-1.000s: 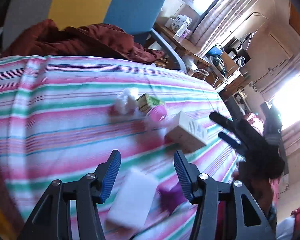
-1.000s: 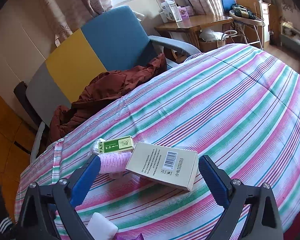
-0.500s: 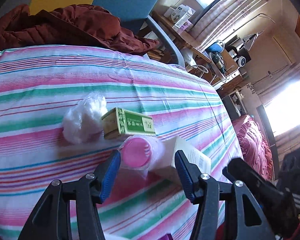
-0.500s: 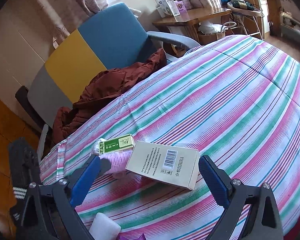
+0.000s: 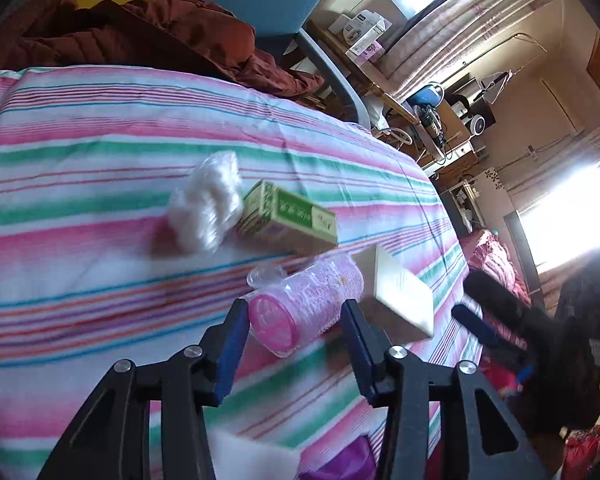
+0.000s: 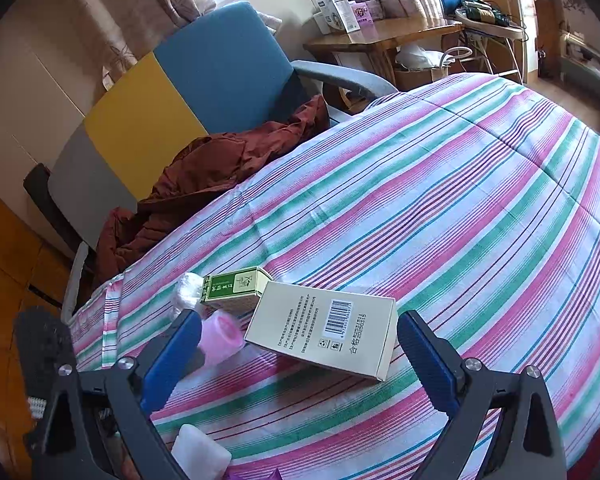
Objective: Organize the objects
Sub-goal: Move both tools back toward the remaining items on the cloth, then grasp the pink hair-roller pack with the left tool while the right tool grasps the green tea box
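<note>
Left tool (image 5: 296, 320) jaws just been closing around pink roll (image 5: 308, 304), not gripping yet. Right tool (image 6: 300, 340) wide over beige box (image 6: 324, 328) beside it. Nothing sorted yet.

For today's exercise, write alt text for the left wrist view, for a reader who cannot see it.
The left gripper reaches down at a pink roll lying between its open blue-padded fingers, which have just been closing, on a striped bedspread. Beyond the roll lie a green box, a white plastic bundle and a cream box; the right gripper shows at the right.
</note>
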Tool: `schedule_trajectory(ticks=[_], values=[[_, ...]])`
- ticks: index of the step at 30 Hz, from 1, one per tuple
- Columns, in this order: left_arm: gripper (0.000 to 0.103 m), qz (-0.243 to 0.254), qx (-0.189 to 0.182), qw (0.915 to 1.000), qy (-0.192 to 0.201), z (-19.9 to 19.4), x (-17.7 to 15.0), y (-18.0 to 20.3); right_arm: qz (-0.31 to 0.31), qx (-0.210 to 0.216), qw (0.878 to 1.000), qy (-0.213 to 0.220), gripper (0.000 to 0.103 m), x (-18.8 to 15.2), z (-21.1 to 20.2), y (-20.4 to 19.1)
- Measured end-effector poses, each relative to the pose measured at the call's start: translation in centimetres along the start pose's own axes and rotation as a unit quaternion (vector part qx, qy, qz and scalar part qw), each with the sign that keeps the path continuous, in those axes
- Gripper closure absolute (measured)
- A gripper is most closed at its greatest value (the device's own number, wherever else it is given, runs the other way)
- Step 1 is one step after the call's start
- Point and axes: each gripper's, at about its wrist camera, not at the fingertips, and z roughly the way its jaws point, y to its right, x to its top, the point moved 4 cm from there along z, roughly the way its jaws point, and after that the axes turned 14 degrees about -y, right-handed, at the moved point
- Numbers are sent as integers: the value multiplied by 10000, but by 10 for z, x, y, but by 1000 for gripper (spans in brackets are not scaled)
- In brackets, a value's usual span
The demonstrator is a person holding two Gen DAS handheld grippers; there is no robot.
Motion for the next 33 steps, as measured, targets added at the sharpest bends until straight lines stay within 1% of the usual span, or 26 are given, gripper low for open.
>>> schedule_trajectory(ticks=[4, 6, 8, 10, 11, 12, 15, 16, 18, 19, 20, 21, 23, 25, 28, 30, 31, 33], values=[[56, -31, 122, 9999, 45, -15, -24, -12, -28, -50, 10000, -9, 4, -1, 0, 0], [56, -15, 274, 9996, 89, -20, -30, -16, -24, -71, 10000, -6, 4, -1, 0, 0], [56, 22, 580, 9982, 149, -26, -35, -19, -16, -89, 10000, -31, 4, -1, 2, 0], [55, 92, 966, 9951, 209, -32, -38, -21, -21, -93, 9999, -67, 4, -1, 3, 0], [53, 157, 1135, 9932, 211, -34, -41, -21, -26, -97, 9999, -78, 4, -1, 4, 0], [51, 180, 1226, 9921, 191, -35, -42, -21, -29, -94, 9999, -86, 4, -1, 4, 0], [48, 182, 1228, 9921, 166, -40, -47, -21, -33, -81, 9999, -112, 4, -2, 4, 0], [44, 160, 1215, 9923, 168, -42, -49, -22, -28, -69, 9999, -128, 4, -2, 5, 0], [33, 83, 1150, 9931, 220, -47, -53, -23, -27, -56, 9999, -157, 4, -3, 6, 0], [30, 43, 1140, 9931, 262, -49, -55, -23, -28, -55, 9998, -163, 4, -4, 6, 0], [26, 10, 1225, 9920, 296, -51, -57, -23, -35, -37, 9998, -169, 4, -4, 6, -1], [25, 2, 1265, 9915, 307, -52, -56, -21, -44, -26, 9998, -170, 4, -4, 6, -1], [23, -85, 1192, 9925, 249, -49, -53, -18, -76, -25, 9998, -177, 4, -5, 6, -3], [22, -339, 1140, 9929, 100, -41, -47, -17, -89, -16, 9998, -169, 4, -6, 5, -4], [22, -712, 1203, 9900, -205, -22, -36, -17, -81, -4, 9998, -162, 4, -6, 4, -3], [21, -837, 1123, 9897, -294, -15, -31, -16, -82, 9, 9998, -179, 4, -5, 5, -4], [21, -842, 1160, 9892, -295, -11, -28, -14, -87, 14, 9998, -184, 4, -5, 5, -4], [21, -800, 1401, 9865, -282, -4, -20, -12, -97, 20, 9998, -182, 4, -6, 5, -4]])
